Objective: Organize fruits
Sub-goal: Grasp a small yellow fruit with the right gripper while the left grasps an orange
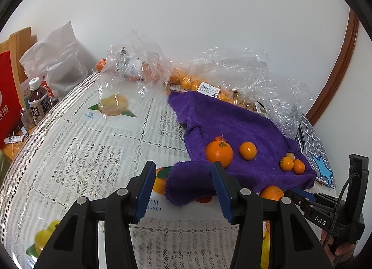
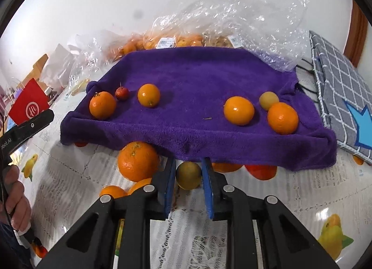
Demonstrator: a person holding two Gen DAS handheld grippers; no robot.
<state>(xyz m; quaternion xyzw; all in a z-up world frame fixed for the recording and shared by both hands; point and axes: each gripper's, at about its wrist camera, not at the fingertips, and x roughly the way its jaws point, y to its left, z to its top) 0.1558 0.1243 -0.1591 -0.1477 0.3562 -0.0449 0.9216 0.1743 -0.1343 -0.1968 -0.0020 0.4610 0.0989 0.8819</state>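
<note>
While spread apart over the towel's (image 1: 232,124) near corner, left gripper (image 1: 183,187) grips nothing. Right gripper (image 2: 188,173), jaws apart, flanking a yellowish fruit (image 2: 188,174) beside an orange (image 2: 138,161).

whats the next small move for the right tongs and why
Probably close the right tongs on the small yellowish fruit. It already sits between the open blue pads at the front edge of the purple towel, off the cloth, while six other fruits lie on it. The left tongs hang open, holding nothing.
</note>
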